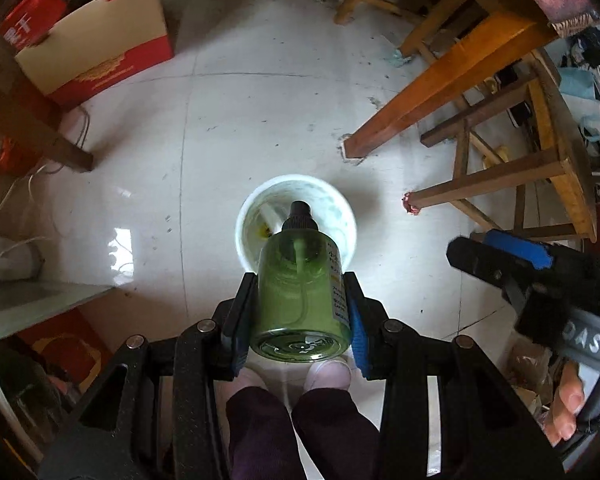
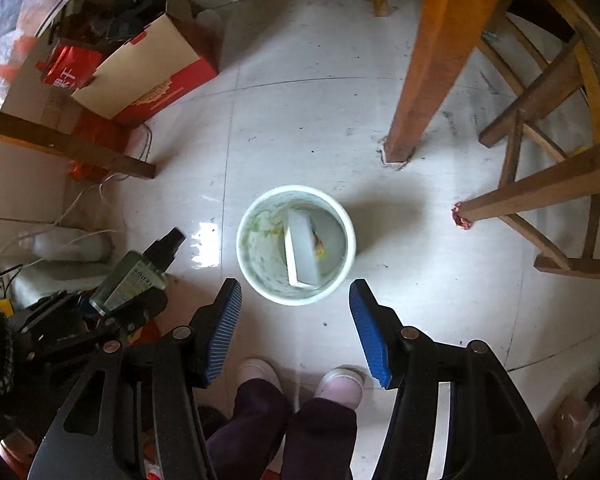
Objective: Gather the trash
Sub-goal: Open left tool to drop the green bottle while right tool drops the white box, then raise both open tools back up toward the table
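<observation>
Left gripper (image 1: pixel 300 312) — fingers clamped on green spray bottle (image 1: pixel 300 300), above white bin (image 1: pixel 340 204). Right gripper (image 2: pixel 296 328) — fingers spread, empty, over the bin; white box (image 2: pixel 302 252) inside.

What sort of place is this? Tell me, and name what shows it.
Probably a lived-in home room: tiled floor, wooden table leg and stools, a red cardboard box, and a small white bin.

Daylight glares off the floor (image 2: pixel 300 128) at centre left; fisheye bends the edges into dark, blurred corners; the bin (image 2: pixel 296 245) casts a soft shadow rightward.
</observation>
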Action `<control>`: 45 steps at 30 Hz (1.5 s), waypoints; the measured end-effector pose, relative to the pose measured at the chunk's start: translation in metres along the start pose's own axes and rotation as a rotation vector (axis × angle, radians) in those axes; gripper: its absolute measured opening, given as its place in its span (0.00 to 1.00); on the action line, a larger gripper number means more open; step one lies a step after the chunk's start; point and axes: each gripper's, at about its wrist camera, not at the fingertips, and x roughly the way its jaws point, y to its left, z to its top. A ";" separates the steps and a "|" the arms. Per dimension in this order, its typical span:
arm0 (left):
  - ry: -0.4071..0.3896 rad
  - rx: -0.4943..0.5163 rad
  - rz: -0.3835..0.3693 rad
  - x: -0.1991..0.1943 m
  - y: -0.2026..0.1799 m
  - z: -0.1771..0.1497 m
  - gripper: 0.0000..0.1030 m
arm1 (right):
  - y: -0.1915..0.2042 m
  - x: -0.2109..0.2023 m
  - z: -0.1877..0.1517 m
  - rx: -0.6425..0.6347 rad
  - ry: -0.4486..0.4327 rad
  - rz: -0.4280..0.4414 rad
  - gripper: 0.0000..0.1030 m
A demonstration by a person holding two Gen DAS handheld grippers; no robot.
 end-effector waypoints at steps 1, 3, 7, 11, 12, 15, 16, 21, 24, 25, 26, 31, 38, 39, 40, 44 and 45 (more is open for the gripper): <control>0.013 0.004 0.003 0.002 -0.003 0.003 0.40 | -0.002 -0.006 -0.001 0.003 -0.004 -0.005 0.51; 0.049 0.000 0.007 0.008 -0.006 0.009 0.42 | -0.004 -0.012 0.000 0.001 -0.012 -0.018 0.51; 0.057 -0.012 0.005 0.001 -0.010 0.015 0.45 | -0.004 -0.024 0.001 0.000 -0.022 -0.019 0.51; 0.040 -0.002 0.006 -0.022 -0.016 0.017 0.45 | -0.003 -0.040 0.003 0.011 -0.033 0.002 0.51; 0.030 0.005 0.007 -0.034 -0.018 0.017 0.45 | -0.003 -0.043 0.004 0.014 -0.035 0.007 0.51; 0.006 0.019 0.011 -0.063 -0.025 0.019 0.45 | 0.003 -0.061 0.004 0.016 -0.050 0.016 0.51; -0.005 0.024 0.009 -0.077 -0.028 0.019 0.45 | 0.008 -0.073 0.004 0.015 -0.060 0.018 0.51; -0.080 0.052 0.020 -0.153 -0.037 0.020 0.45 | 0.022 -0.121 0.004 0.005 -0.105 0.027 0.51; -0.133 0.052 0.019 -0.205 -0.040 0.019 0.45 | 0.037 -0.161 0.002 -0.006 -0.143 0.031 0.51; -0.152 0.049 0.017 -0.224 -0.042 0.020 0.45 | 0.042 -0.175 0.002 -0.010 -0.157 0.031 0.51; -0.166 0.046 0.016 -0.239 -0.043 0.019 0.45 | 0.049 -0.191 0.001 -0.016 -0.172 0.032 0.51; -0.278 0.043 0.004 -0.329 -0.046 0.017 0.45 | 0.077 -0.264 -0.003 -0.044 -0.259 0.038 0.51; -0.448 0.072 0.004 -0.448 -0.045 0.011 0.45 | 0.119 -0.363 -0.010 -0.098 -0.414 0.018 0.51; -0.473 0.079 0.005 -0.463 -0.044 0.009 0.45 | 0.124 -0.375 -0.012 -0.105 -0.436 0.013 0.51; -0.496 0.085 0.005 -0.477 -0.044 0.005 0.45 | 0.131 -0.392 -0.015 -0.113 -0.470 0.005 0.51; -0.591 0.121 0.019 -0.531 -0.048 -0.007 0.51 | 0.148 -0.438 -0.028 -0.118 -0.572 -0.006 0.51; -0.618 0.131 0.024 -0.543 -0.048 -0.011 0.52 | 0.152 -0.446 -0.030 -0.117 -0.588 -0.005 0.51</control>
